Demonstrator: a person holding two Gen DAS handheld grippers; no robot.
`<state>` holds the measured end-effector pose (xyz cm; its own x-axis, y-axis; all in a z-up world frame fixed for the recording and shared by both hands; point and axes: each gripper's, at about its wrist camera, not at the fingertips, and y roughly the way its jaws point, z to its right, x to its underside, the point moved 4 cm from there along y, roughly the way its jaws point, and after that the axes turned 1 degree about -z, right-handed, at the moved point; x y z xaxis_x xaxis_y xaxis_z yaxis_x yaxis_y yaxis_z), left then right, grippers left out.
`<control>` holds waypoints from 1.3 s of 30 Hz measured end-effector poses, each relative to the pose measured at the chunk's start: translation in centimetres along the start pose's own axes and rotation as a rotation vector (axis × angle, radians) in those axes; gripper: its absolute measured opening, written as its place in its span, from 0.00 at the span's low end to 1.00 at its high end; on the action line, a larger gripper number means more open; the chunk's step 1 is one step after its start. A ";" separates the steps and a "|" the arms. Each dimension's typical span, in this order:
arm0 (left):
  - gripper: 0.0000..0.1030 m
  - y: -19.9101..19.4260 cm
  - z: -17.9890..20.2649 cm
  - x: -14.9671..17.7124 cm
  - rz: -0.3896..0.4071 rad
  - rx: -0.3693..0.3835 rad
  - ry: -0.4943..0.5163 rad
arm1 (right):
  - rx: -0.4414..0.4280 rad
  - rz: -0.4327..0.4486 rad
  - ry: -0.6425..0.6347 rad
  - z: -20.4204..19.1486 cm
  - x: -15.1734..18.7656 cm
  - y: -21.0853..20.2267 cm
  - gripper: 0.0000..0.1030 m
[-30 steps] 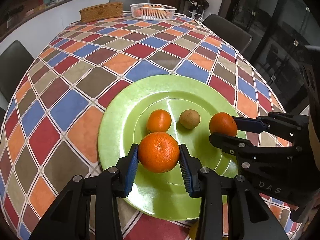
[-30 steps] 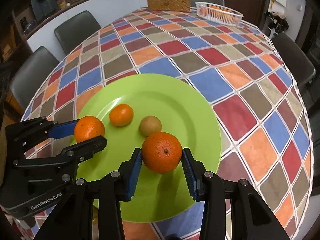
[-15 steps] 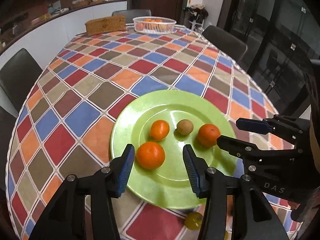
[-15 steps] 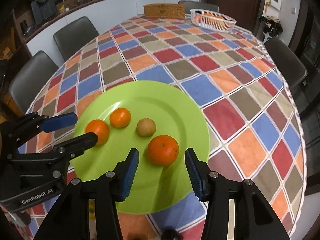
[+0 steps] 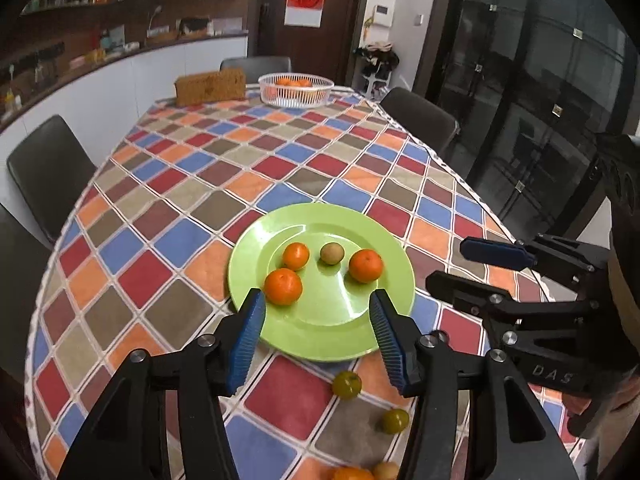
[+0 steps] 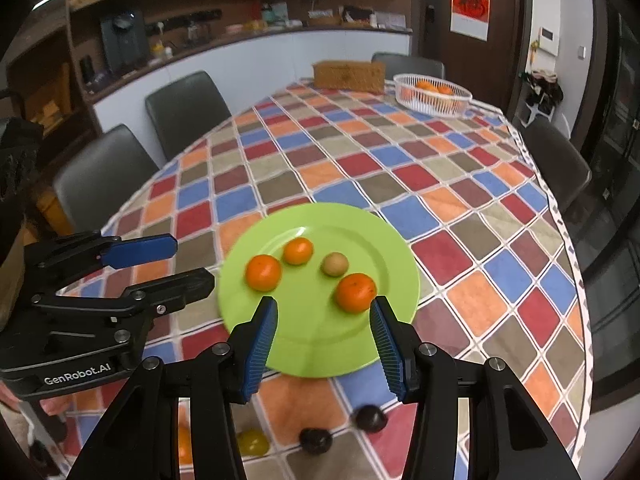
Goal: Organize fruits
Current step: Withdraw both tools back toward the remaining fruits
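Observation:
A green plate (image 5: 320, 344) (image 6: 320, 344) on the chequered tablecloth holds three oranges and one small brownish fruit (image 5: 331, 253) (image 6: 334, 264). My left gripper (image 5: 316, 300) (image 6: 193, 259) hangs above the plate's near rim. Its jaws are opening with nothing between them, and the near-left orange (image 5: 283, 286) (image 6: 263, 272) lies just beyond its left finger. My right gripper (image 6: 323, 306) (image 5: 447, 263) is open and empty, held above the near rim behind the right-hand orange (image 6: 355, 292) (image 5: 365, 266). A smaller orange (image 5: 296, 256) (image 6: 298, 251) lies further back.
Loose fruit lies on the cloth in front of the plate: two yellow-green fruits (image 5: 347, 385) (image 5: 395, 421) and two dark fruits (image 6: 371, 418) (image 6: 316, 440). A white basket of oranges (image 5: 296, 88) and a wicker box (image 5: 210, 87) stand at the far end. Dark chairs ring the table.
Both grippers let go of the oranges they held, leaving them on the plate. Both opened wider, then drew back and up, so the plate looks smaller.

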<state>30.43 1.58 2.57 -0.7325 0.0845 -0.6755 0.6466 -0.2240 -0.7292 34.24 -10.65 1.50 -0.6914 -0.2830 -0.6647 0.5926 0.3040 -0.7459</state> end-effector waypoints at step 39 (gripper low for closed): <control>0.63 -9.6 3.0 14.0 0.210 -0.059 0.261 | 0.100 0.194 -0.317 -9.0 11.8 -8.2 0.55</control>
<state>13.29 2.06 0.43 -0.5077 0.2901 -0.8113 0.7945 -0.2066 -0.5710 17.49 -8.29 0.10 -0.4095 -0.5014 -0.7622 0.7482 0.2934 -0.5950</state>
